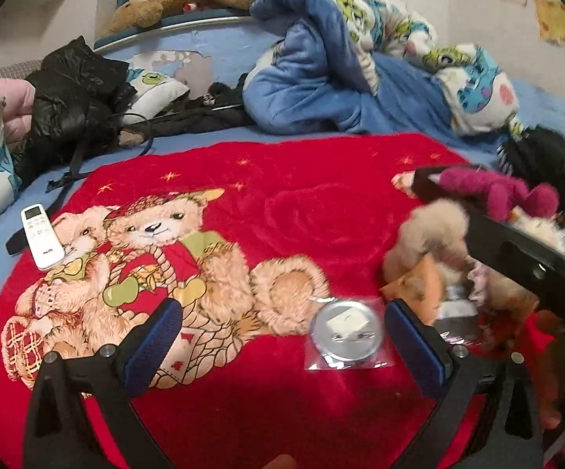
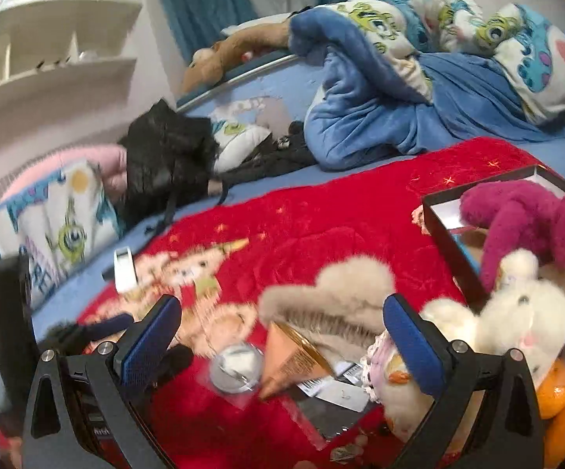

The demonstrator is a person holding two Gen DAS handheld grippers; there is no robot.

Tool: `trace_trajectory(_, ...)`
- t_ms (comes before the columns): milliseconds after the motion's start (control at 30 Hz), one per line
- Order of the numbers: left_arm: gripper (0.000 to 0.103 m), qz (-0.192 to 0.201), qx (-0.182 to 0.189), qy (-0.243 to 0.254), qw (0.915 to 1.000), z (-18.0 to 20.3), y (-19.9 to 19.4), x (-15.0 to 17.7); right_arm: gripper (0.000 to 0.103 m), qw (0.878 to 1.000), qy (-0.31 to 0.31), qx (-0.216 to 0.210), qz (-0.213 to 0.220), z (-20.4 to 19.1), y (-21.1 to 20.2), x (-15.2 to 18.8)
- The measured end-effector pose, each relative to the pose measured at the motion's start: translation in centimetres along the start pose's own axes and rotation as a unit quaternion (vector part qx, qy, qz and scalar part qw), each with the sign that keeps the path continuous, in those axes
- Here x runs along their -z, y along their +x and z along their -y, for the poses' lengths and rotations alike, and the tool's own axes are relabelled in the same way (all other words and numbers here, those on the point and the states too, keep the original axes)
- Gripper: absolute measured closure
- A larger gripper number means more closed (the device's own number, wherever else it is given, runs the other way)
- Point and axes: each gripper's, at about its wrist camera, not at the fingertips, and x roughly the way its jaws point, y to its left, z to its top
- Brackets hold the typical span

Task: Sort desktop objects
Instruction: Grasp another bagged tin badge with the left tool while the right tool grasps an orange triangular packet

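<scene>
Hovering with jaws apart and empty, left gripper [image 1: 284,342] over red blanket [image 1: 282,215], round badge [image 1: 348,332] in clear sleeve lying flat just inside right fingertip, pin bar crosswise; right gripper [image 2: 282,336] likewise spread.

Your left gripper [image 1: 282,346] and right gripper [image 2: 280,346] had black frames, blue textured finger pads [image 1: 153,346], and silver screws [image 1: 107,350].

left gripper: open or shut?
Open. In the left wrist view the left gripper has its blue pads set wide apart, with only the red blanket between them.
</scene>
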Motion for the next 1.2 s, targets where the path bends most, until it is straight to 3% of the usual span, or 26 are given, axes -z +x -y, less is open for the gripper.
trace_trajectory(167,0.0,-0.018,0.027,0.011,0.9994,1.0,1.0,0.5,0.0,1.0,-0.005,-0.022,-0.007,-0.1,-0.2,0.6)
trace_trajectory(267,0.0,-0.023,0.034,0.025,0.9988,1.8,1.2,0.6,0.003,0.998,0.017,-0.065,-0.002,0.4,-1.0,0.7)
trace_trajectory(367,0.0,-0.037,0.04,0.041,0.9977,2.5,1.9,0.7,0.005,0.996,0.025,-0.081,-0.003,0.8,-1.1,0.8)
trace_trajectory(467,0.0,-0.055,0.036,0.054,0.9964,3.3,3.0,0.7,0.011,0.997,0.023,-0.069,-0.016,0.6,-0.5,0.9)
trace_trajectory(533,0.0,-0.072,0.033,0.056,0.9953,3.5,3.8,0.9,0.023,0.998,0.02,-0.049,-0.041,0.5,0.5,1.1)
trace_trajectory(633,0.0,-0.096,0.027,0.039,0.9943,3.1,5.0,1.0,0.033,0.996,0.016,-0.044,-0.073,0.6,1.7,1.4)
trace_trajectory(833,0.001,-0.118,0.02,0.026,0.9925,2.9,6.0,1.2,0.043,0.992,-0.011,0.003,-0.129,0.0,4.1,2.0)
trace_trajectory(933,0.009,-0.112,0.021,0.025,0.9932,2.8,5.7,1.1,0.055,0.988,-0.028,0.036,-0.147,-0.2,5.0,2.4)
trace_trajectory(1133,0.041,-0.088,0.017,0.002,0.996,1.9,4.6,1.1,0.061,0.99,-0.023,0.037,-0.136,0.2,4.7,2.5)
trace_trajectory(1200,0.041,-0.082,0.024,-0.006,0.9964,1.5,4.3,1.2,0.061,0.991,-0.021,0.034,-0.13,0.2,4.4,2.5)
